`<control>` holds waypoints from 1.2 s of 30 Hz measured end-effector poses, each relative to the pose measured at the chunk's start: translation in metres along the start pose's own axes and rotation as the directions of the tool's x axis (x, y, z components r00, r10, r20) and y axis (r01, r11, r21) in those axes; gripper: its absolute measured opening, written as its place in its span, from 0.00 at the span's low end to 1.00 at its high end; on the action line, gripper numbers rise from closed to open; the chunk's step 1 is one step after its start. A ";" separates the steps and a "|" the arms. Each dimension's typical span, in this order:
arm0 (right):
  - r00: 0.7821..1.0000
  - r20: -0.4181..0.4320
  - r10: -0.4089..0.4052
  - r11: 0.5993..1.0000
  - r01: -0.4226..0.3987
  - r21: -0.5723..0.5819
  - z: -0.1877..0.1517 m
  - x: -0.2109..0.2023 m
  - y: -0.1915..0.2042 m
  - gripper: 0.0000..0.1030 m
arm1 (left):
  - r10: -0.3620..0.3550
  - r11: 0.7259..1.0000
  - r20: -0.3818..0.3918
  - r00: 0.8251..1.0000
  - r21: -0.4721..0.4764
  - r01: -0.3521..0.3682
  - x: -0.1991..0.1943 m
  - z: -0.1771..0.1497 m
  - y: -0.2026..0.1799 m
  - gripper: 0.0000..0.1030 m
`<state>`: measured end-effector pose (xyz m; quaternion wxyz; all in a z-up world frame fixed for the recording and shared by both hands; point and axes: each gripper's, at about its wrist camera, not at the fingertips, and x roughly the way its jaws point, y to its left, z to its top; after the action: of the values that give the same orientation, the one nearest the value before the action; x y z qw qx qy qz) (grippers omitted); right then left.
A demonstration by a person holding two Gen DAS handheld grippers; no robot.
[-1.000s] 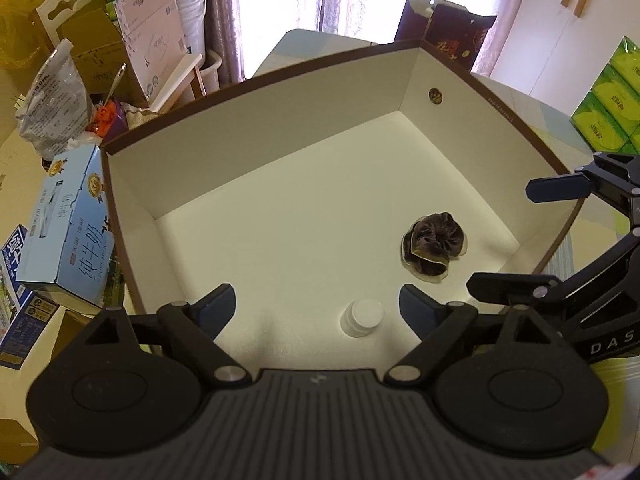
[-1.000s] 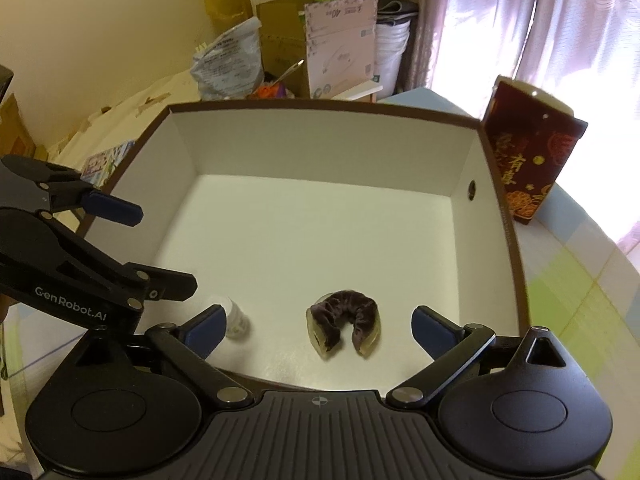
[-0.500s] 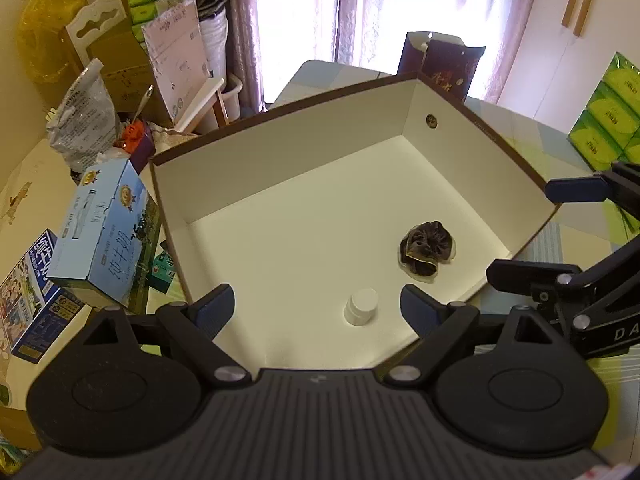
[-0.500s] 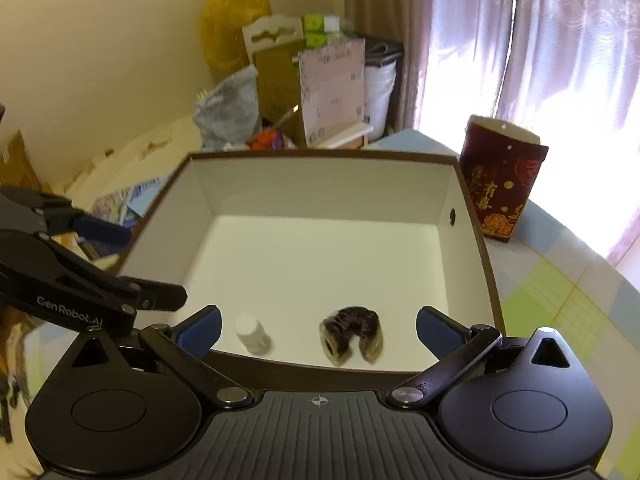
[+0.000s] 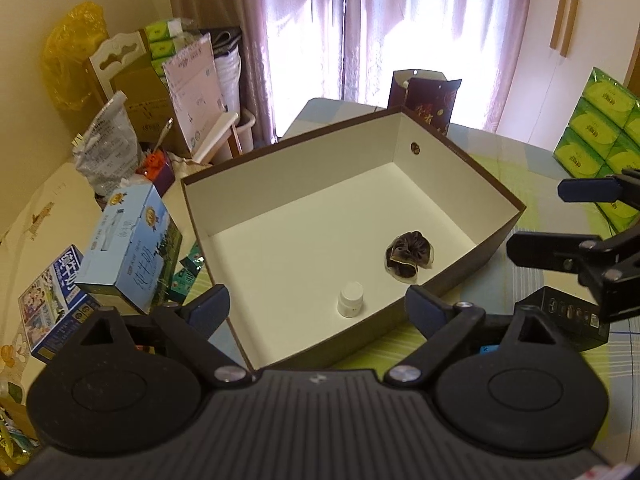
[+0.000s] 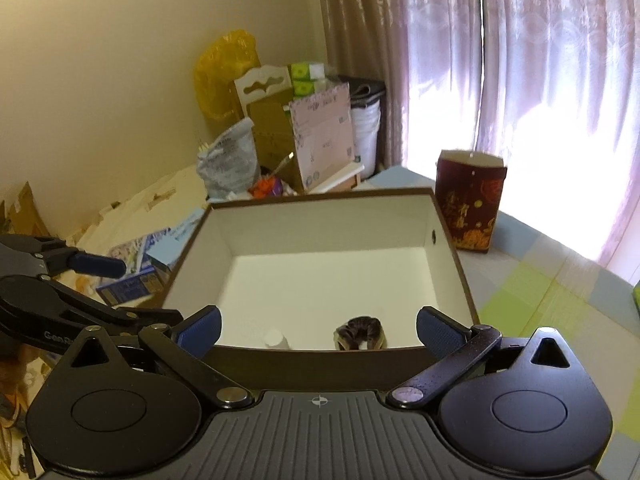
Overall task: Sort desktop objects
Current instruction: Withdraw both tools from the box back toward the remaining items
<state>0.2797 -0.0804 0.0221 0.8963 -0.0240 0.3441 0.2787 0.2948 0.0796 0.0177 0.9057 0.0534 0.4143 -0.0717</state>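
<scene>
Box (image 5: 460, 152), rigid brown card with white lining, now holds a dark ruched scrunchie (image 5: 409, 255) and a small white cylindrical bottle (image 5: 351, 299) near its front wall. Both grippers, left (image 5: 318, 308) and right (image 6: 318, 330), have withdrawn above the rim, jaws spread wide and empty: deposit complete.

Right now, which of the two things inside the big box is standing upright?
The small white bottle, standing on its base near the box's front wall. The dark brown scrunchie beside it just lies flat and crumpled.
</scene>
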 end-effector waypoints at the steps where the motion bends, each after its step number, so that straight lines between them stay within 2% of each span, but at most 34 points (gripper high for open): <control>1: 1.000 0.009 0.008 1.000 -0.008 0.003 -0.001 -0.005 0.001 0.98 | 0.001 1.000 0.006 1.000 -0.002 -0.001 -0.004 -0.001 0.000 0.90; 7: 0.999 0.040 0.023 1.000 -0.024 0.021 -0.009 -0.032 0.008 0.98 | 0.017 1.000 0.045 0.999 -0.005 -0.017 -0.030 -0.010 -0.004 0.90; 22: 0.997 0.075 -0.035 0.999 0.037 -0.015 -0.056 -0.086 0.023 0.98 | -0.004 1.000 0.099 0.995 0.002 0.004 -0.081 -0.046 -0.024 0.91; 31: 0.993 0.067 -0.093 0.994 0.096 -0.052 -0.095 -0.112 0.031 0.98 | -0.018 1.000 0.070 0.997 0.009 0.018 -0.094 -0.083 -0.034 0.91; 36: 0.994 0.059 -0.095 0.994 0.098 -0.055 -0.113 -0.122 0.033 0.98 | -0.026 1.000 0.033 0.999 0.013 0.025 -0.095 -0.102 -0.040 0.91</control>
<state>0.1202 -0.1376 0.0182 0.9170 -0.0589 0.3089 0.2455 0.1505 0.0648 0.0216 0.9112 0.0525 0.3993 -0.0867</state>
